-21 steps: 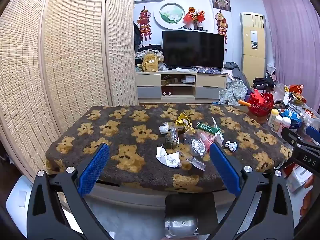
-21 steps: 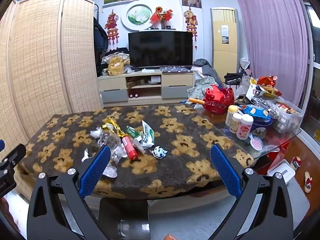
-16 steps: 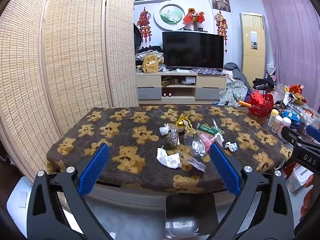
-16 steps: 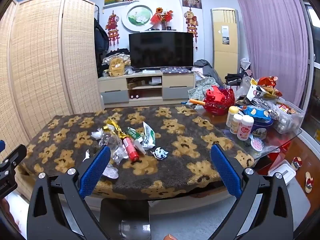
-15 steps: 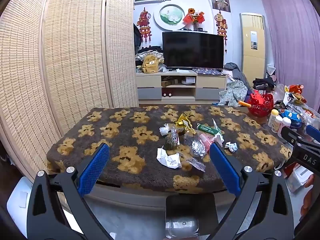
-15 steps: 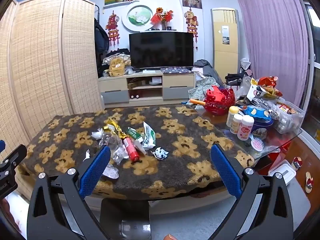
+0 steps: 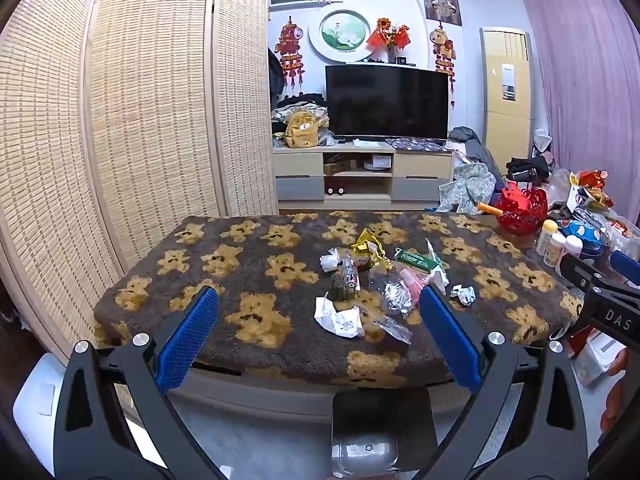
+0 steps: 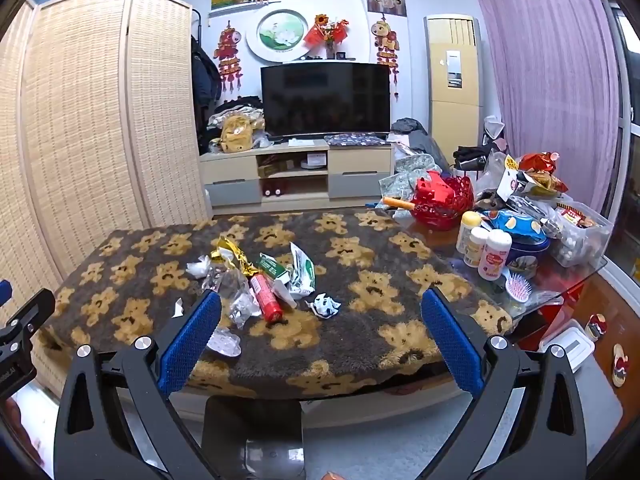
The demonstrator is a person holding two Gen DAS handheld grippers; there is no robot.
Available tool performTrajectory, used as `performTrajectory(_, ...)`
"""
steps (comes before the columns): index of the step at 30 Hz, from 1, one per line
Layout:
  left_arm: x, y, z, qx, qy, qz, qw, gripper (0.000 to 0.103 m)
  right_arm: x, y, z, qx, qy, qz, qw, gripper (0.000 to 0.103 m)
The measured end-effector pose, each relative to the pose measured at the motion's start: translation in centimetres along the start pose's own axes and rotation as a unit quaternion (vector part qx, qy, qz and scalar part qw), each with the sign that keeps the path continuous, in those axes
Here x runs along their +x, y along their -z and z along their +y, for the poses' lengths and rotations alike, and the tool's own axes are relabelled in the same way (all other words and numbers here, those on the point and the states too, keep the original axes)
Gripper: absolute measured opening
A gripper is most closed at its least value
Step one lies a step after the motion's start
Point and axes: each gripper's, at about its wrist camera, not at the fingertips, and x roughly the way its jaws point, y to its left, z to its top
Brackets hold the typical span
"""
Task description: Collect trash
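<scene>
Table (image 7: 256, 336), covered by a dark brown fleece printed with tan bears, fills the middle of both views. Television (image 8: 325, 98) stands on a low cabinet against the far wall; a tall yellow air conditioner (image 8: 454, 80) is at its right, label too small to read.

The trash lies in one loose cluster near the centre of the cover. Components, largest first: green-and-white wrapper (image 8: 303, 270), print illegible; gold foil wrapper (image 8: 232, 254); red tube (image 8: 266, 298) lying flat, lettering unreadable; white paper (image 7: 338, 316) with a faint round mark, at the near edge of the cluster; crumpled clear plastic (image 8: 242, 306); small white wad (image 7: 329, 260) on the far left; small blue-and-white crumpled scrap (image 8: 325, 305), lying apart on the right.

Red basket (image 8: 442, 200), three white bottles (image 8: 484, 250) with illegible labels, and snack packets crowd the bare table end to the right.

Left gripper (image 7: 318, 320): jaws spread wide, nothing between the blue pads, short of the table edge. Right gripper (image 8: 320, 324): jaws likewise wide apart and empty, short of the edge. In the left wrist view the right gripper's body at the right margin bears the letters "DAS".
</scene>
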Motion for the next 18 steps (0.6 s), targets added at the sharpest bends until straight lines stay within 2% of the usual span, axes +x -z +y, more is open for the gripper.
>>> performTrajectory(18,-0.11,-0.07,0.00,-0.002,0.000,-0.002,1.0000,0.095,-0.18,0.01,0.07,0.002,-0.002,0.000,1.000,0.100)
